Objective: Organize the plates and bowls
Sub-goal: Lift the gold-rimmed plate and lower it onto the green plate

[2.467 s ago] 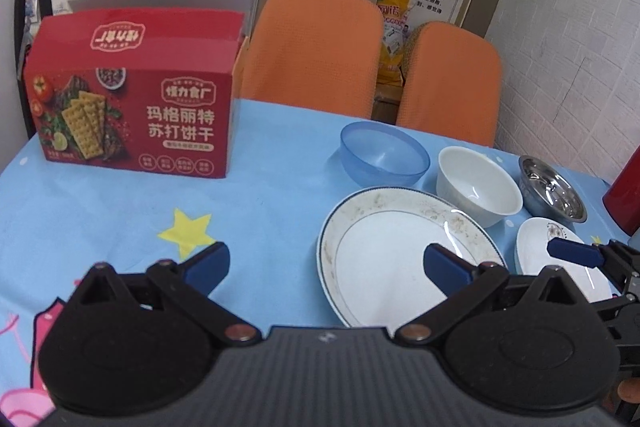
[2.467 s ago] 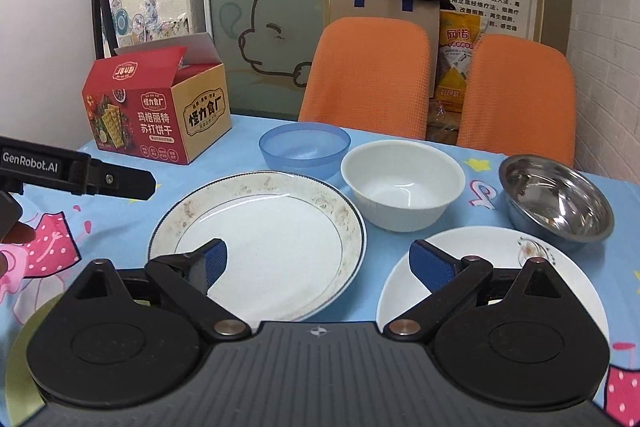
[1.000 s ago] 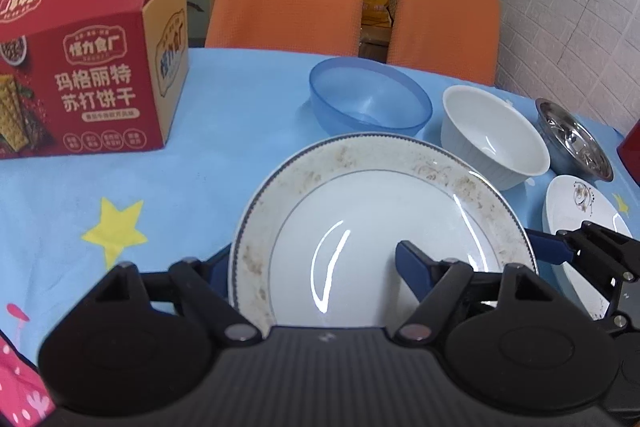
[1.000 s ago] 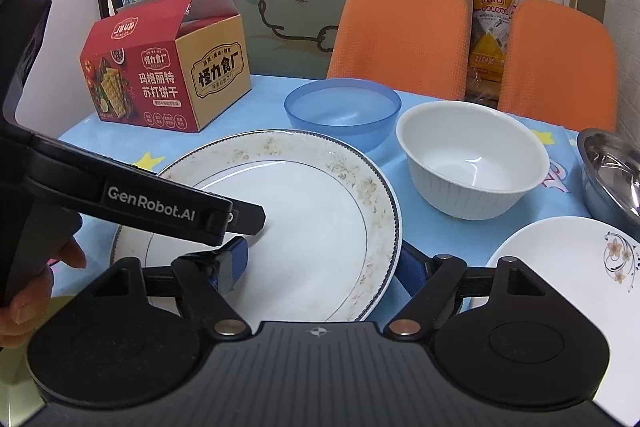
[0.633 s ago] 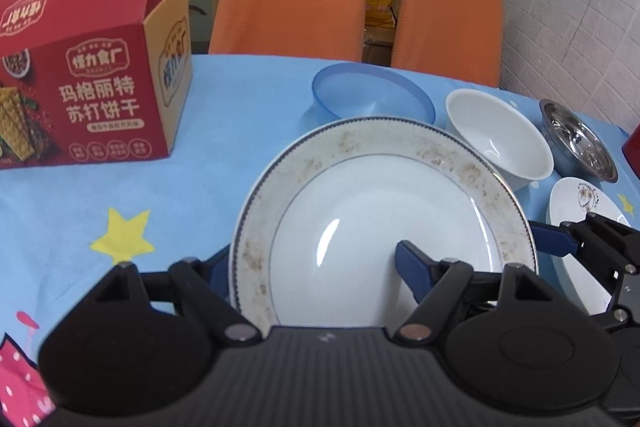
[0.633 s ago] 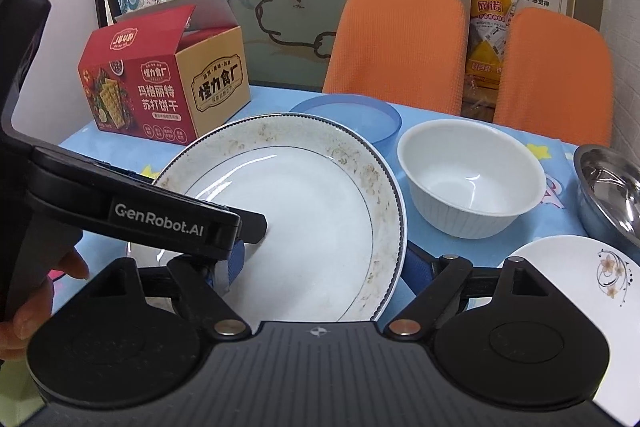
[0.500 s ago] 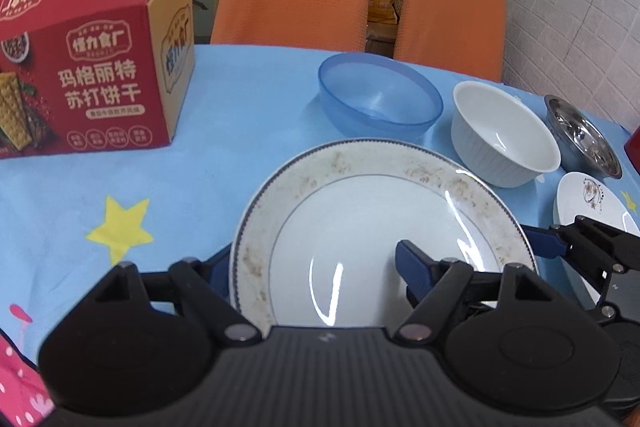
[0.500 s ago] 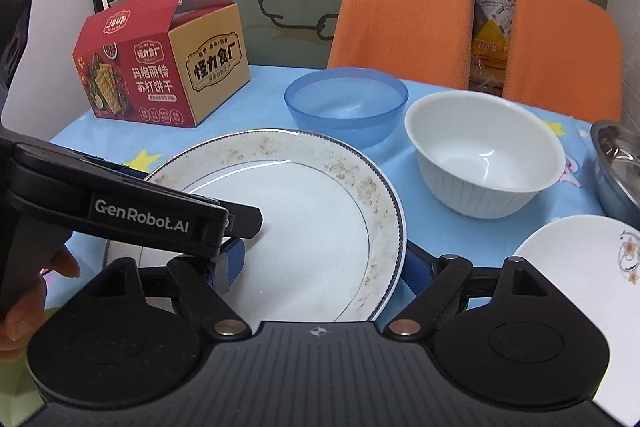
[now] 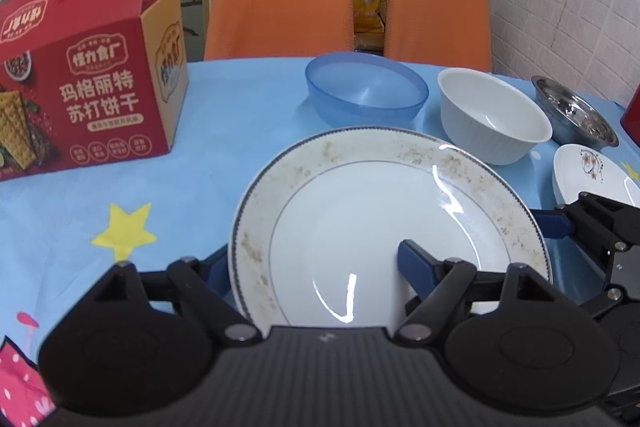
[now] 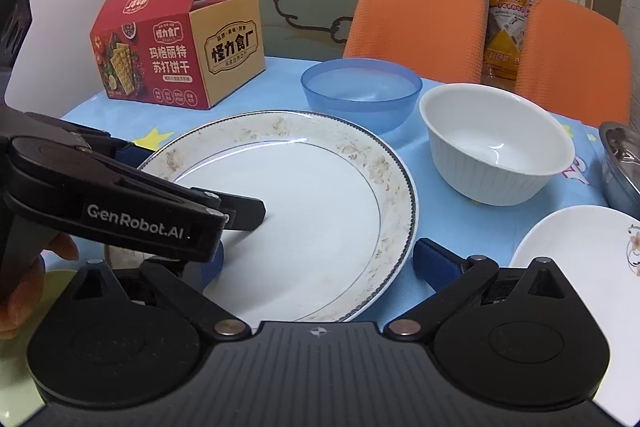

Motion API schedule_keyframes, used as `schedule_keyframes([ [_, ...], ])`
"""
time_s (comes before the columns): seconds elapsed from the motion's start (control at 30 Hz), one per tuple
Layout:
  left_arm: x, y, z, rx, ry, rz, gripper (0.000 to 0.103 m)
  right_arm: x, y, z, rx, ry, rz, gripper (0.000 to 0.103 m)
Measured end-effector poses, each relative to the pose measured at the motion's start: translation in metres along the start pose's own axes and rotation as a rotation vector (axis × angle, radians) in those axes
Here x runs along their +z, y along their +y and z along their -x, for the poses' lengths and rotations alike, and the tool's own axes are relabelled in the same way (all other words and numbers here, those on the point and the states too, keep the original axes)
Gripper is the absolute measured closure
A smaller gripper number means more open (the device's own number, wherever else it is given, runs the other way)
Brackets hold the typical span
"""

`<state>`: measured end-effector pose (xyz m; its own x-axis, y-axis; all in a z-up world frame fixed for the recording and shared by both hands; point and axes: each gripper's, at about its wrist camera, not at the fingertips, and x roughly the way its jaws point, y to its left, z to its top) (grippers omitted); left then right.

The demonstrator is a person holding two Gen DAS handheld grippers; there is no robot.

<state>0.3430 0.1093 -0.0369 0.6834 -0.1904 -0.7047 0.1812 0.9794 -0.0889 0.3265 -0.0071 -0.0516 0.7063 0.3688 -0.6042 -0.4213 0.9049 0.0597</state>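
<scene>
White plate (image 9: 360,211) rim straddled by spread left claw (image 9: 312,259); right claw (image 10: 318,259) spread too, contact unclear; blue bowl (image 9: 366,91) just beyond.

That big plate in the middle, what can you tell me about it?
The big plate is round, white and glossy, like china, with a thin dark edge line and a faded brownish pattern on its broad rim. It is empty. Both hand-held grippers straddle its near rim, one finger over it and one outside. It sits before the blue bowl.

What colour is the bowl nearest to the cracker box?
Translucent blue bowl; the right wrist view shows it best.
</scene>
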Motion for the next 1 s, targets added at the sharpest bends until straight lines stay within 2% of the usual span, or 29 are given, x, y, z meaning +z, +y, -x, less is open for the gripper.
schedule_keyframes([
  [0.1, 0.005, 0.001, 0.000, 0.002, 0.016, 0.054, 0.036, 0.004, 0.001, 0.002, -0.035, 0.006, -0.029, 0.000],
  [0.17, 0.011, 0.001, 0.001, 0.006, 0.020, 0.068, 0.036, 0.007, -0.001, 0.004, -0.031, 0.005, -0.053, 0.000],
  [0.37, 0.026, -0.007, 0.022, 0.019, -0.034, 0.050, 0.036, 0.016, 0.000, 0.021, -0.033, -0.034, -0.088, 0.000],
  [0.53, 0.021, -0.008, 0.049, 0.014, -0.058, 0.055, 0.036, 0.018, 0.009, 0.046, -0.024, -0.078, -0.085, 0.000],
  [0.7, 0.003, -0.013, 0.082, 0.017, -0.071, 0.067, 0.036, 0.004, 0.024, 0.074, -0.001, -0.084, -0.084, 0.000],
  [1.0, -0.058, -0.030, 0.140, 0.056, -0.103, 0.053, 0.036, -0.044, 0.061, 0.116, 0.035, -0.059, -0.123, 0.000],
])
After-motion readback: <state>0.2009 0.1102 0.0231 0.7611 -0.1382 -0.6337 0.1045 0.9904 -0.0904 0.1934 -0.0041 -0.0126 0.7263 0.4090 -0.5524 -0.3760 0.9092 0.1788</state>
